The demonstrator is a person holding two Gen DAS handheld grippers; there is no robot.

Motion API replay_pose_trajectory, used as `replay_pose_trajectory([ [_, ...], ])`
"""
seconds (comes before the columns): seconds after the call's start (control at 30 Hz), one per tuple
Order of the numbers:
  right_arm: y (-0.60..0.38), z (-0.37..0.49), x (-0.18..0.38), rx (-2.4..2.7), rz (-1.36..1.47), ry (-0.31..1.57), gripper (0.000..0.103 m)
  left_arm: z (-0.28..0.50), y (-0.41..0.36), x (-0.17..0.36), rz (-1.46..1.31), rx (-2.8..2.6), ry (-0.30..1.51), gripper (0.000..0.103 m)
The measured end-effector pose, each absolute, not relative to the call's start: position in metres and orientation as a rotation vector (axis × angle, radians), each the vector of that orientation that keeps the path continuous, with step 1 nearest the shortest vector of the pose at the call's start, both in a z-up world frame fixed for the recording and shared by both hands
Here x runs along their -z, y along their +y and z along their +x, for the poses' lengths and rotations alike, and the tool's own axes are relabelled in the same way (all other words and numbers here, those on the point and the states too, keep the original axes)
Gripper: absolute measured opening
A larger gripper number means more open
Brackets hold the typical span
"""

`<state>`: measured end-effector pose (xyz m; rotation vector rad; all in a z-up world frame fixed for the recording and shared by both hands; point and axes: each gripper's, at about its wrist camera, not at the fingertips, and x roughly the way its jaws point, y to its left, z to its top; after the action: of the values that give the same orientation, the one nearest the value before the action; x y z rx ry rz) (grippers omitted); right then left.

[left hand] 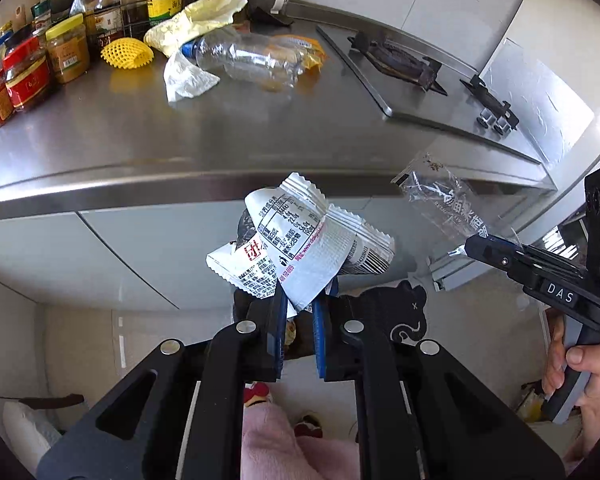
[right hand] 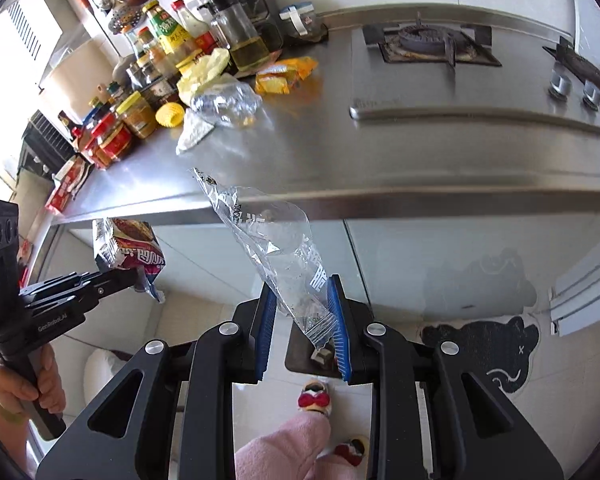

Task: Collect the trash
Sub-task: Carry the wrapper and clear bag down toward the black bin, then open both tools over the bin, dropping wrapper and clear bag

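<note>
My left gripper (left hand: 299, 304) is shut on a crumpled white snack wrapper (left hand: 300, 240) and holds it in front of the steel counter's edge (left hand: 140, 184); it also shows in the right wrist view (right hand: 126, 250). My right gripper (right hand: 302, 300) holds a clear plastic wrapper (right hand: 268, 240) between its blue pads, jaws still somewhat apart; it shows in the left wrist view (left hand: 440, 200) too. On the counter lie a crushed clear bottle (left hand: 248, 58), a white plastic scrap (left hand: 186, 76), a yellow foam net (left hand: 127, 53), a pale yellow bag (left hand: 196, 20) and an orange packet (right hand: 286, 74).
Jars and sauce bottles (left hand: 40, 60) line the counter's back left. A gas hob (right hand: 440, 44) with knobs (right hand: 560, 86) sits to the right. Below are white cabinet doors (left hand: 120, 248), a dark bin (right hand: 308, 348), a black cat-shaped mat (right hand: 488, 352) and slippered feet (right hand: 314, 398).
</note>
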<state>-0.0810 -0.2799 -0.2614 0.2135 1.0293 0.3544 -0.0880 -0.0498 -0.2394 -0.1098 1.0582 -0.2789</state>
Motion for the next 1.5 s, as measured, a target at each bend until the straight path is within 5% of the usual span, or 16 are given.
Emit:
replay_pose_trajectory([
  [0.77, -0.226, -0.048, 0.533, -0.305, 0.106, 1.363, 0.027, -0.018, -0.088, 0.508, -0.246, 0.276, 1.474, 0.01],
  [1.13, -0.213, -0.033, 0.581, -0.3, 0.166, 1.44, 0.031, 0.013, -0.086, 0.551, -0.257, 0.258, 1.517, 0.019],
  [1.33, -0.208, -0.027, 0.587, -0.32, 0.178, 1.458, 0.039, 0.021, -0.085, 0.55, -0.256, 0.252, 1.526, 0.02],
  [1.5, -0.207, -0.025, 0.586, -0.323, 0.168, 1.464, 0.065, 0.021, -0.083, 0.55, -0.261, 0.232, 1.521, 0.039],
])
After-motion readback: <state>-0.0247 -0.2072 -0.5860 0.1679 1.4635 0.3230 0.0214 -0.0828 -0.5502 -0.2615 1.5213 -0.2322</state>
